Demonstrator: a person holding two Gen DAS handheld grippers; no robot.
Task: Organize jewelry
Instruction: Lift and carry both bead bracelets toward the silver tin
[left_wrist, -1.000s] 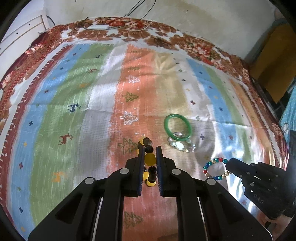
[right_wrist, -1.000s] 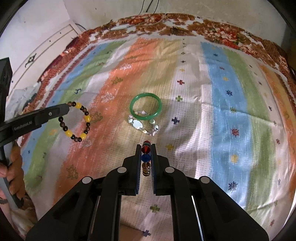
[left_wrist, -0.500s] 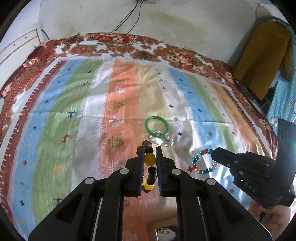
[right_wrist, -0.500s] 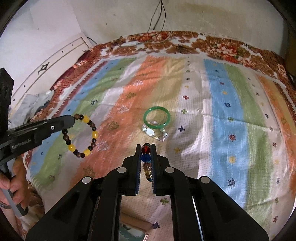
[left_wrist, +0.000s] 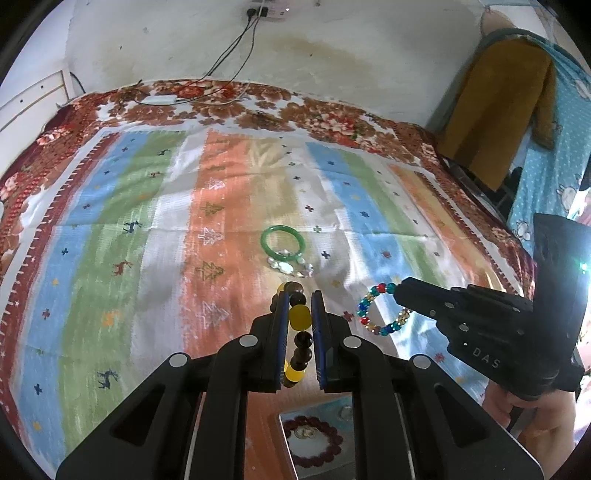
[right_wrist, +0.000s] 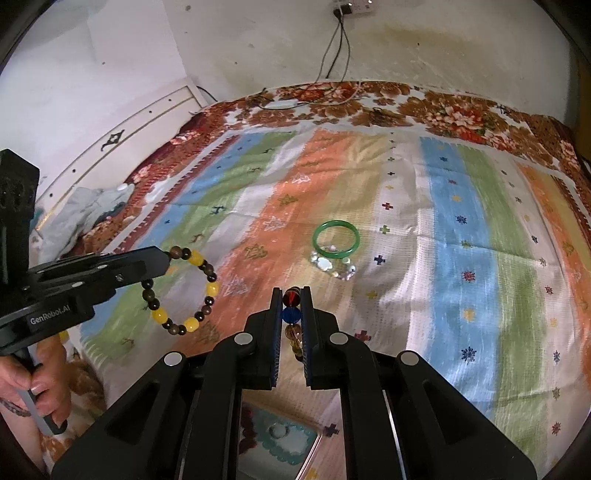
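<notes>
While both bracelets hung clear of the bed (left_wrist: 110, 236), the left claw (left_wrist: 300, 314) was pinching the yellow-and-brown bead bracelet (right_wrist: 184, 291) between its pads, and the right claw (right_wrist: 291, 306) was pinching the multicoloured bead bracelet (left_wrist: 380, 310) the same way. Each loop dangled free beneath its claw, well above the striped blanket (right_wrist: 461, 229). Farther out on the blanket lay a green bangle (left_wrist: 282, 242), touching a clear crystal bracelet (left_wrist: 291, 266) at its near side. Close under the claws sat a jewelry box (left_wrist: 314, 443); a dark red bead bracelet (left_wrist: 314, 441) already rested inside it. The step in hand looked like carrying the two held bracelets over to that box. The next move would probably call for lowering each loop into the box and only then spreading the claw, so that the beads settled inside rather than over the rim.
</notes>
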